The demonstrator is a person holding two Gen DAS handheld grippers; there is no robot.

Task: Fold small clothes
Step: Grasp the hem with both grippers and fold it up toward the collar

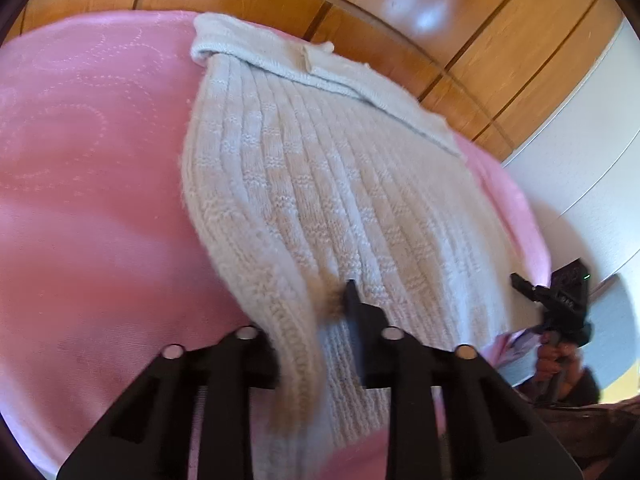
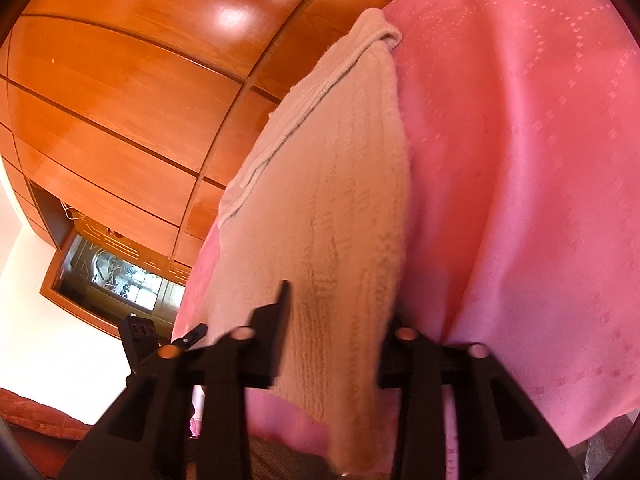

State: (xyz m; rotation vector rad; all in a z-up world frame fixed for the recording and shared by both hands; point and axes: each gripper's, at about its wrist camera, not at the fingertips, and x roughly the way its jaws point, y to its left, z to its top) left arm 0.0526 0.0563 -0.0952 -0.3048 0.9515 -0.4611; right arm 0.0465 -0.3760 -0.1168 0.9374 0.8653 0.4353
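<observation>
A cream ribbed knit garment (image 1: 320, 184) lies on a pink cloth-covered surface (image 1: 88, 184), its far hem folded over near the wooden wall. My left gripper (image 1: 312, 332) is shut on the garment's near edge, which bunches between the fingers. In the right wrist view the same garment (image 2: 328, 200) runs away from me, and my right gripper (image 2: 336, 344) is shut on its near edge, lifted off the pink cloth (image 2: 520, 160). The right gripper also shows in the left wrist view (image 1: 560, 304), held by a hand.
A glossy wooden panelled wall (image 1: 400, 4) stands behind the surface. A white wall (image 1: 580, 176) is at the right. In the right wrist view a dark wooden cabinet with glass (image 2: 116, 276) stands low on the left.
</observation>
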